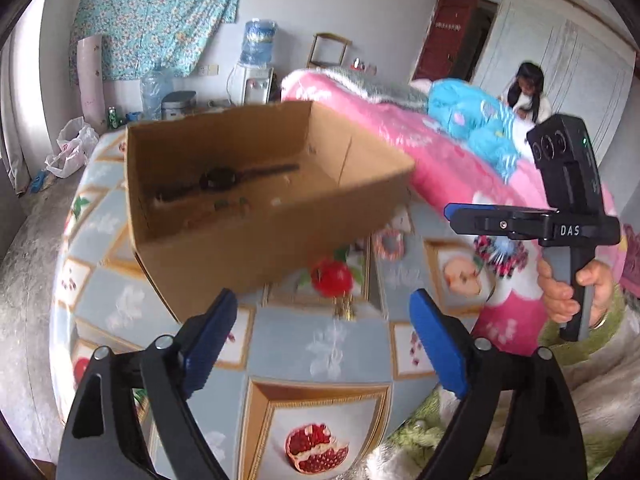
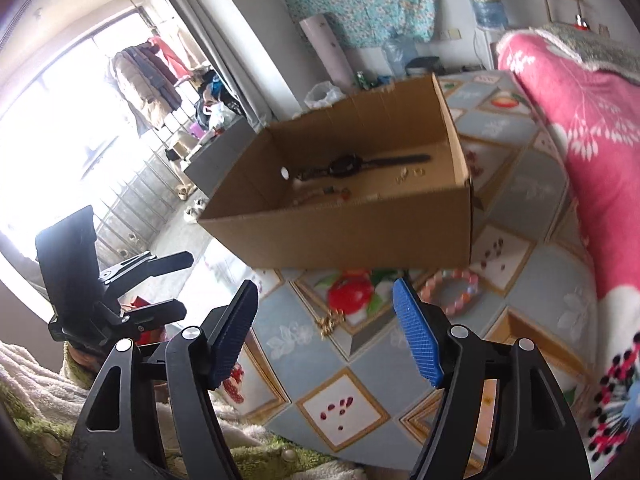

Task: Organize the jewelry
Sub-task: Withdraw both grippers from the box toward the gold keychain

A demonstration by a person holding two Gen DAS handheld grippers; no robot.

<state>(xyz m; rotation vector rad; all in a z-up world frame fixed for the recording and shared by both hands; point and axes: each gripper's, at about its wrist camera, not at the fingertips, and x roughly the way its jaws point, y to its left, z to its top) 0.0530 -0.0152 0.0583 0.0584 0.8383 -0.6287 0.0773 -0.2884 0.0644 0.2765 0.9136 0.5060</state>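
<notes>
An open cardboard box (image 1: 224, 240) (image 2: 340, 236) stands on the patterned bed cover. Inside it lie a black watch (image 1: 218, 179) (image 2: 346, 165) and some small pieces of jewelry. A pink and white bead bracelet (image 1: 389, 243) (image 2: 452, 293) lies on the cover just right of the box. A small gold piece (image 1: 345, 307) (image 2: 329, 323) lies in front of the box. My left gripper (image 1: 322, 340) is open and empty above the cover, near the gold piece. My right gripper (image 2: 325, 330) is open and empty; it also shows in the left wrist view (image 1: 452, 212).
A pink blanket (image 1: 460, 160) (image 2: 580, 120) is heaped on the right of the bed. A red and black bobble (image 1: 500, 254) (image 2: 616, 396) lies by it. A fuzzy green and white throw (image 2: 48, 392) covers the near edge. A person (image 1: 528, 92) sits behind the bed.
</notes>
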